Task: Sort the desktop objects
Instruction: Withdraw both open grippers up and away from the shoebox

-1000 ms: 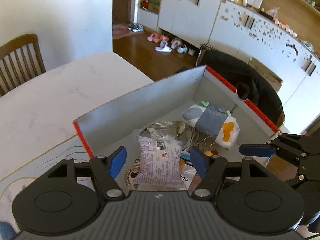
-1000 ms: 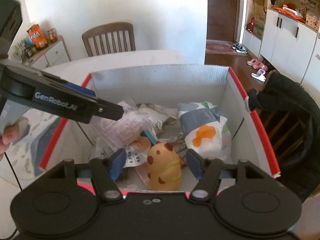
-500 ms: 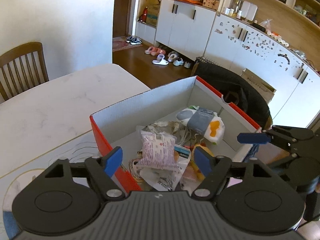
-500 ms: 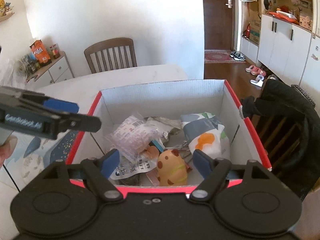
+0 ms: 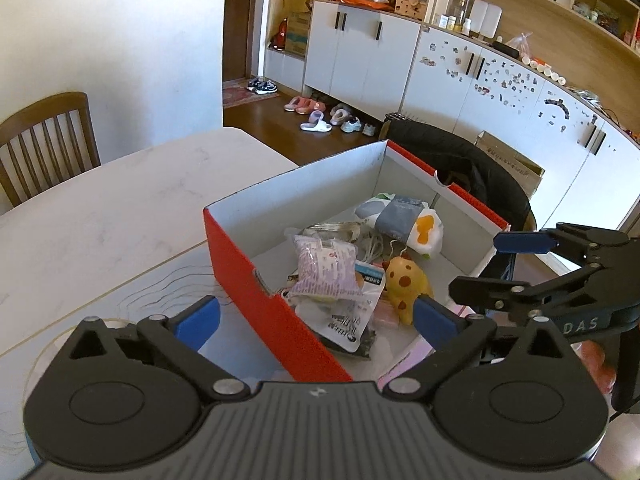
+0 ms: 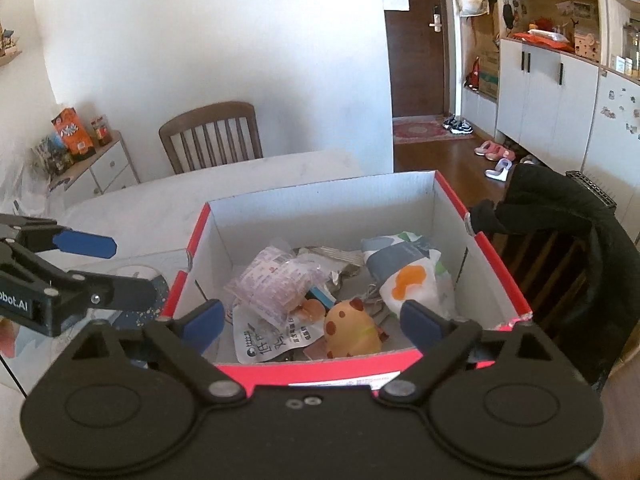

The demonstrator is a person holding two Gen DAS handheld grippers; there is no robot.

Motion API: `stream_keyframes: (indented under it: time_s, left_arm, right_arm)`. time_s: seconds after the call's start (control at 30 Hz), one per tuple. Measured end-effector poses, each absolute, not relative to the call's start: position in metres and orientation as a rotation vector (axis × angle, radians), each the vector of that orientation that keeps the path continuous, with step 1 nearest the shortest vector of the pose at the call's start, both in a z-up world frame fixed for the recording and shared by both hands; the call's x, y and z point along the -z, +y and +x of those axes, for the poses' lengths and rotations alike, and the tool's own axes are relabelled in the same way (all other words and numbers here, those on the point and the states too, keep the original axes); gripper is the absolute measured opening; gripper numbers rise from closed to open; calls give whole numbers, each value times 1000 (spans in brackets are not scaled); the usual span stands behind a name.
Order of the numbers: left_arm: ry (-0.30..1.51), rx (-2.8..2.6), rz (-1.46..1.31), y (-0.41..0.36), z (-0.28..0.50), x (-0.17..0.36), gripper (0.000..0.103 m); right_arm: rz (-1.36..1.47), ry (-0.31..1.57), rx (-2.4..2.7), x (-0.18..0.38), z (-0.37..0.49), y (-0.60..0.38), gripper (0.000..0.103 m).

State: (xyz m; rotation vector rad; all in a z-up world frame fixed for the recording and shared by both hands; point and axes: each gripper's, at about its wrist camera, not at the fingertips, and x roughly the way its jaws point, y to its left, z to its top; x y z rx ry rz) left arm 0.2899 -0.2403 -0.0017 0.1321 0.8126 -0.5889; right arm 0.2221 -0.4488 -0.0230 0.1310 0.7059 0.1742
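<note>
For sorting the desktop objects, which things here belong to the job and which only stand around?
Belong to the job:
- red box
- purple snack packet
- yellow spotted toy
- white pouch with orange spot
- left tongs and right tongs, both open and empty

Only standing around:
- wooden chair
- black jacket
- slippers

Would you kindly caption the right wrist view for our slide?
Right gripper open above a red box holding a yellow spotted toy and snack packets; left gripper open alongside.
</note>
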Motion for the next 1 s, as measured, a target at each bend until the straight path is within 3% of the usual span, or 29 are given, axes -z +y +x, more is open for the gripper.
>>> stream_keyframes:
  time_s: [0.27,1.0]
  left_arm:
    - [804,606,123,-228,278,-1,103]
    - [761,627,151,-216,236,-10,103]
  right_arm:
    - [143,665,-146,15,199,-443,101]
    - [164,612,-117,-1,164,-430,102]
